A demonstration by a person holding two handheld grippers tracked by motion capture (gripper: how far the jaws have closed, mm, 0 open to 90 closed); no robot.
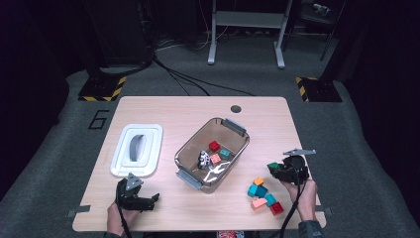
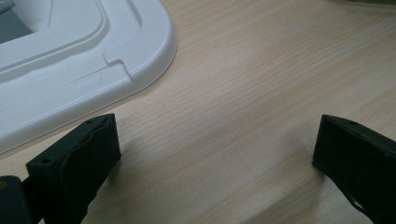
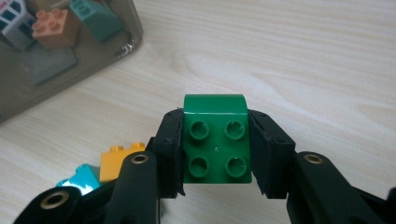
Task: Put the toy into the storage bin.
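Right gripper view has the jaws clamped on a green brick (image 3: 215, 140), lifted off the desk (image 3: 303, 56) beside the loose brick pile (image 1: 264, 196). Carrying is in hand; next comes swinging over the clear bin (image 1: 190, 148) and letting go. Left gripper (image 1: 143, 201) rests with jaws apart, empty.

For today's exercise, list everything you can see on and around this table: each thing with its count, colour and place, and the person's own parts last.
Table: one, light wood, centre.
Tub: one, clear grey, mid-table, blocks inside.
Lid: one, white, left of tub.
Loose blocks: about six, orange, teal, pink, red, right front.
Green block: one, clamped in right gripper.
Left gripper: black, open, front left.
Right gripper: black, right of tub.
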